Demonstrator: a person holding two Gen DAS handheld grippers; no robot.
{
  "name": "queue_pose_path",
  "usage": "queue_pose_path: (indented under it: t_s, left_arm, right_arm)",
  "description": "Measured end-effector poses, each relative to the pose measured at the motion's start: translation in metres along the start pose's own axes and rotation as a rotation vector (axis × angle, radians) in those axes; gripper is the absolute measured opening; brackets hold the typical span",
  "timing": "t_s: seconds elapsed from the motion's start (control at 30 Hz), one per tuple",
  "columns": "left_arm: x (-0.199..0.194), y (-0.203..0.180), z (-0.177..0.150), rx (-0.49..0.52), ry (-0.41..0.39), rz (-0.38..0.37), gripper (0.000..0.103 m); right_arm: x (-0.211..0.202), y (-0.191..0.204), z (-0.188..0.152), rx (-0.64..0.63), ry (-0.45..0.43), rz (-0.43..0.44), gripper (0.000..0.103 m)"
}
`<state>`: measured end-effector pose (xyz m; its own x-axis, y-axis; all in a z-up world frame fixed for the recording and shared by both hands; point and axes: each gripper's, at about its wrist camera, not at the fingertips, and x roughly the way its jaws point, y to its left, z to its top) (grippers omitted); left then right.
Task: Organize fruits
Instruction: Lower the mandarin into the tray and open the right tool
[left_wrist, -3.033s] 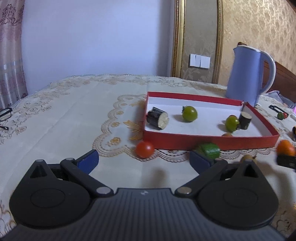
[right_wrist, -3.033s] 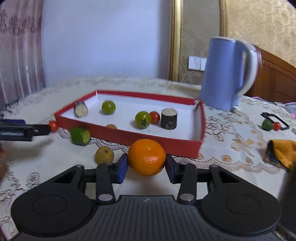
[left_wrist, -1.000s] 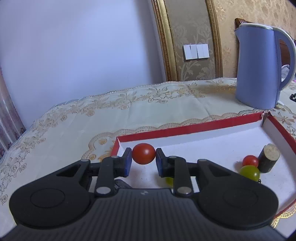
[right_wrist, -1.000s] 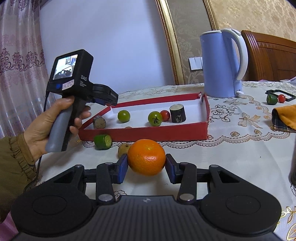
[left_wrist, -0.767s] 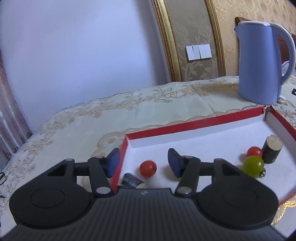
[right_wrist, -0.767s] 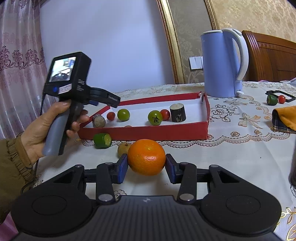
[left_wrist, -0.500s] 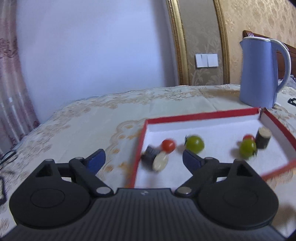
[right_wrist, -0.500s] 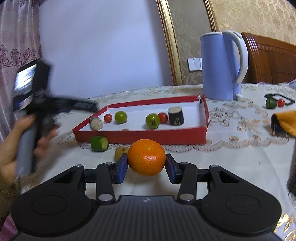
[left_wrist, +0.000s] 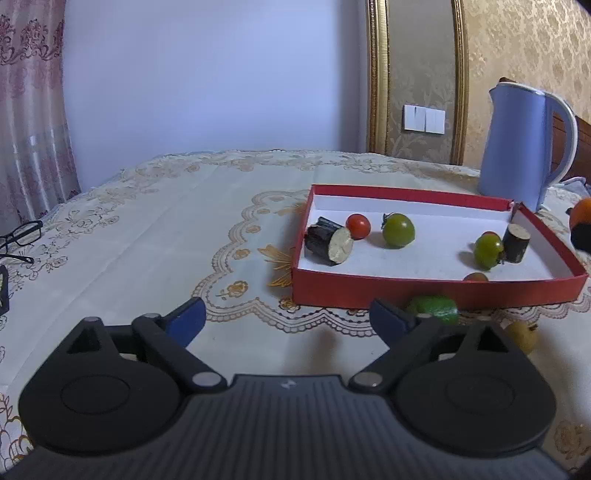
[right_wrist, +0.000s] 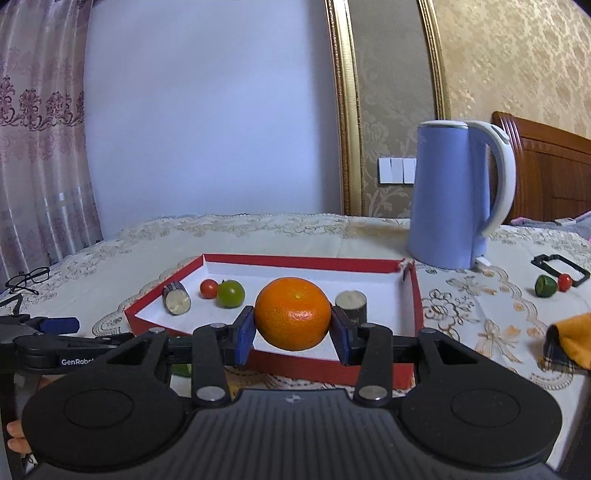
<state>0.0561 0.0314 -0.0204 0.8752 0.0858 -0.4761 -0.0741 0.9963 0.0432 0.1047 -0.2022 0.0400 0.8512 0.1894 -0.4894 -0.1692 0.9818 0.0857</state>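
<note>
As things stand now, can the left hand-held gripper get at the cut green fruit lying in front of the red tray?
Probably yes. The left hand-held gripper is empty, its jaws opening, and the cut green fruit lies on the cloth just past its right finger, outside the red tray.

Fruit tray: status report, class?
Left tool opening, empty. Right tool clamps orange, above red tray. Nothing blocking.

**Fruit in and around the red tray**

The shallow red cardboard tray (left_wrist: 424, 291) with its white floor holds a small red tomato (left_wrist: 358, 226), two round green tomatoes (left_wrist: 398, 230) and two dark cut stubs. A glossy orange mandarin (right_wrist: 292, 313) hangs above its near wall; a cut green lime (left_wrist: 436, 308) lies outside it.
</note>
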Motion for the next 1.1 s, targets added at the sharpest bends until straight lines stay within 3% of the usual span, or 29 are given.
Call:
queue_pose_path:
  t_s: [0.33,0.5,0.73,0.9,1.0,1.1]
  left_arm:
    - [0.002,0.003,-0.001,-0.022,0.005,0.005,0.103]
    - [0.003,0.005,0.0,-0.031,0.015,0.012,0.103]
    - [0.004,0.008,-0.001,-0.048,0.018,0.019,0.103]
    - [0.004,0.006,-0.001,-0.038,0.023,0.021,0.103]
    - [0.004,0.006,-0.001,-0.04,0.023,0.024,0.103]
    - [0.005,0.006,-0.001,-0.042,0.025,0.028,0.103]
  right_arm:
    - [0.035,-0.009,0.025,0.006,0.004,-0.026,0.043]
    - [0.082,-0.026,0.041,0.055,0.061,-0.065,0.043]
    - [0.14,-0.044,0.036,0.067,0.183,-0.156,0.043]
    - [0.143,-0.045,0.032,0.069,0.175,-0.16,0.044]
    - [0.142,-0.043,0.033,0.061,0.159,-0.167,0.058]
    - [0.136,-0.041,0.034,0.048,0.128,-0.17,0.059]
